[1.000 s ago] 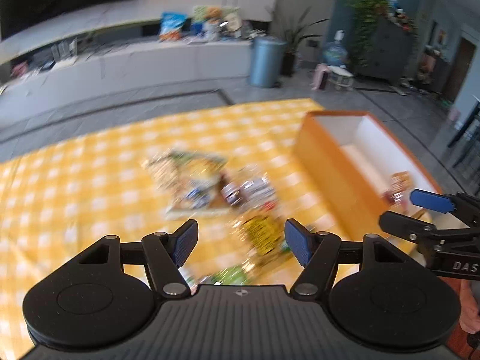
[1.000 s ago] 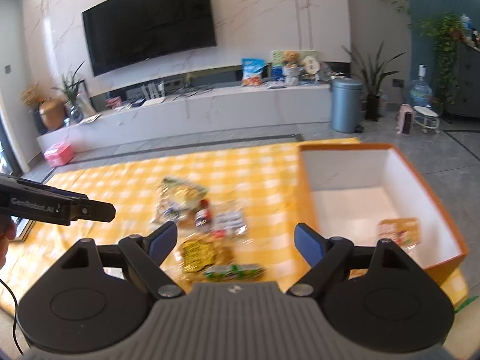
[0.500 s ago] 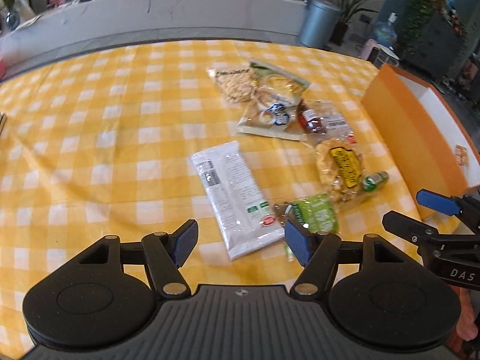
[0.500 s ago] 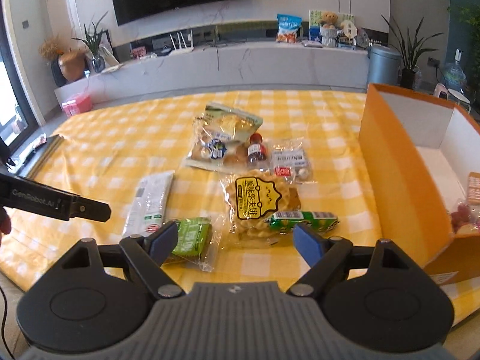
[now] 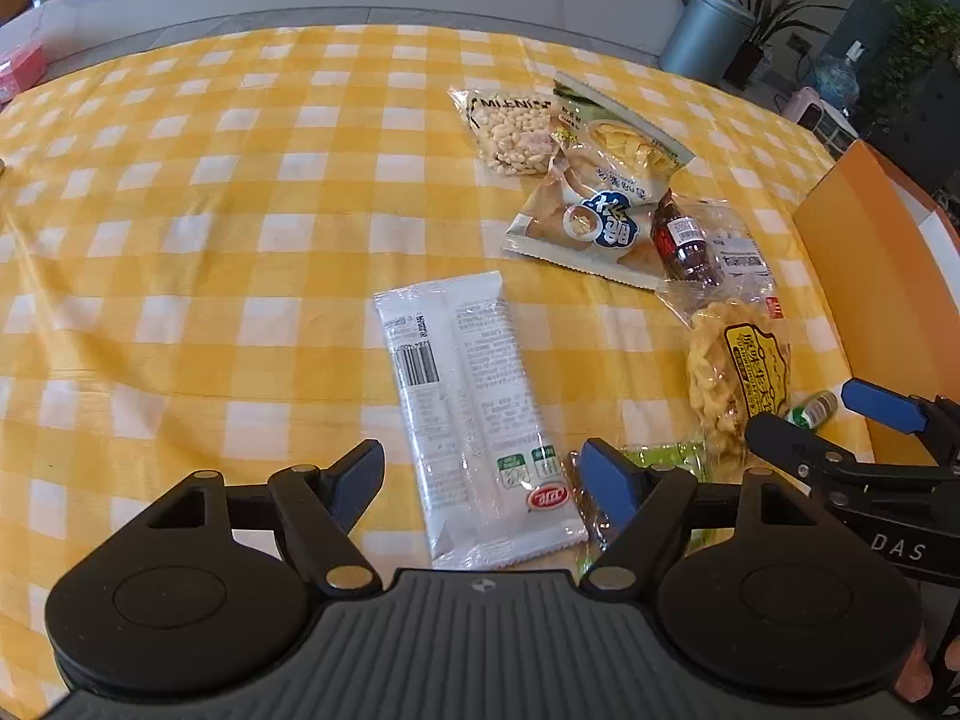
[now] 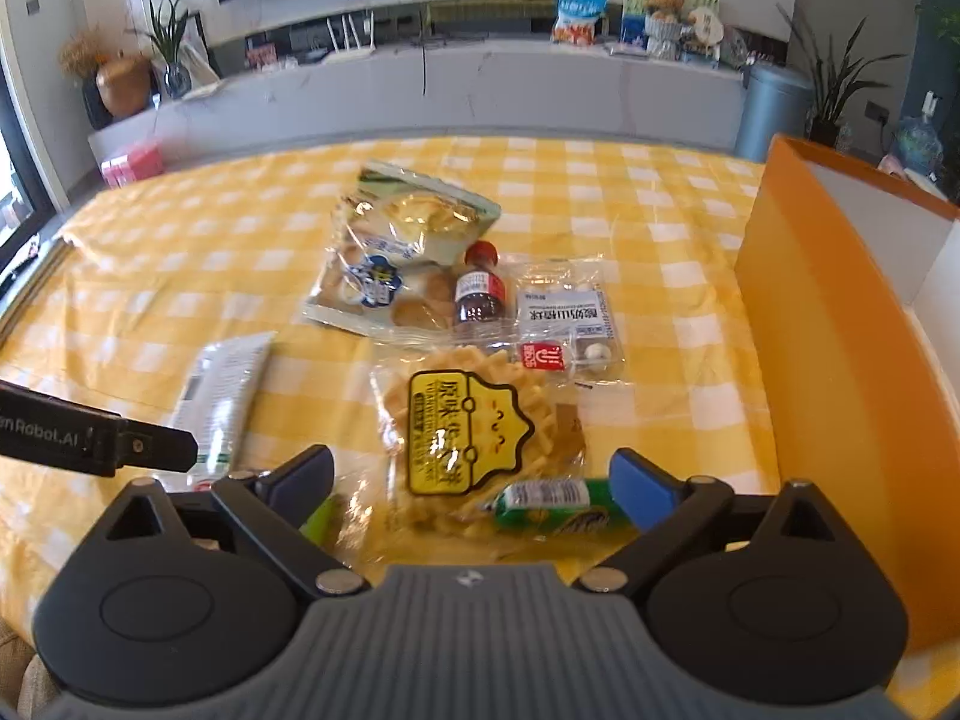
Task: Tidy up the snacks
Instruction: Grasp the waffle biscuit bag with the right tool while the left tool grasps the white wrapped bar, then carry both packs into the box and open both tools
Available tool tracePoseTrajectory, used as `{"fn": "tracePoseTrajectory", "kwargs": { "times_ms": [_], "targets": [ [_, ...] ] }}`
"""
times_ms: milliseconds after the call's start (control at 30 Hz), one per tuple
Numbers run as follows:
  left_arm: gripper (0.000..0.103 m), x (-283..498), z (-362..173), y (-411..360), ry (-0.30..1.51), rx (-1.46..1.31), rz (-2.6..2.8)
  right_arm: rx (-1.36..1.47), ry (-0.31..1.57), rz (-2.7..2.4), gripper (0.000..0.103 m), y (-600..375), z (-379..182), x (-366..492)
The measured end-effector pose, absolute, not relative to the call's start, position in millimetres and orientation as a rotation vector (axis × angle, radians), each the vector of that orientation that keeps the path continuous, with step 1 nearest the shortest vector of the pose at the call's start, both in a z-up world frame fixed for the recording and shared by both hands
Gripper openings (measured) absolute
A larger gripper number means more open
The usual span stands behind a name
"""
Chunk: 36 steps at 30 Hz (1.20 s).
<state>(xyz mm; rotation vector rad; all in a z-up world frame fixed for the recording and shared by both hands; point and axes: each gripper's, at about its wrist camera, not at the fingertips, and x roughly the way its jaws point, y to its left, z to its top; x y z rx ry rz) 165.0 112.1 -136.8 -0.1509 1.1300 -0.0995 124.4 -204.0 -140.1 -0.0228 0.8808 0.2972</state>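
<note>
Snacks lie on a yellow checked cloth (image 5: 240, 240). My left gripper (image 5: 483, 477) hovers above the near end of a long white packet (image 5: 468, 408); its jaws are opening and the pads do not touch it. My right gripper (image 6: 474, 480) hangs over a clear bag of yellow crisps (image 6: 468, 438) and a green packet (image 6: 558, 504); its jaws are opening too, with nothing gripped. Farther off lie a biscuit bag (image 6: 384, 282), a small red-capped bottle (image 6: 477, 294), a hawthorn-ball pack (image 6: 564, 318) and a bag of puffed grains (image 5: 516, 132).
An orange box (image 6: 828, 324) with white inside walls stands at the right edge of the cloth. A second green packet (image 5: 666, 462) lies by my left gripper's right finger. Beyond the table are a long white bench, a grey bin (image 6: 771, 108) and plants.
Both grippers have tipped downward and sunk toward the table, so the snacks look larger and closer. Both sets of jaws stand wider than before. The white packet has come into the left wrist view.
</note>
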Motion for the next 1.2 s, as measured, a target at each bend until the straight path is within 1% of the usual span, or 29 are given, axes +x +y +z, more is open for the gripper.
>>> {"fn": "tracePoseTrajectory", "kwargs": {
  "times_ms": [233,467,567,633,667,700,733,767,800,867,1000,1200],
  "targets": [
    [0.088,187,-153,106,1.195,-0.163,-0.001,-0.034,0.961,0.335,0.096,-198,-160,156],
    [0.088,199,-162,88,1.232,-0.054,0.084,-0.029,0.993,0.336,0.096,-197,-172,173],
    [0.089,200,-163,83,1.228,-0.031,0.096,-0.017,1.008,0.344,0.094,-198,-176,177],
    [0.09,201,-163,83,1.23,-0.038,0.103,-0.008,1.006,0.353,0.089,-200,-176,176],
    [0.089,202,-162,82,1.23,-0.04,0.103,-0.015,1.002,0.355,0.088,-199,-176,176],
    [0.088,202,-162,82,1.227,-0.039,0.103,-0.021,1.0,0.355,0.083,-199,-175,175],
    [0.084,202,-161,82,1.225,-0.037,0.099,-0.021,0.999,0.357,0.08,-199,-174,175],
    [0.08,202,-160,81,1.222,-0.034,0.093,-0.017,1.0,0.357,0.076,-200,-173,175],
    [0.076,202,-160,79,1.22,-0.03,0.085,-0.015,1.0,0.358,0.075,-201,-172,175],
    [0.064,201,-156,74,1.218,-0.028,0.068,-0.014,0.997,0.363,0.072,-202,-169,175],
    [0.059,201,-155,73,1.214,-0.013,0.05,-0.009,0.98,0.36,0.07,-204,-163,172],
    [0.056,200,-154,77,1.214,-0.006,0.036,-0.017,0.931,0.348,0.068,-205,-145,164]
  ]
}}
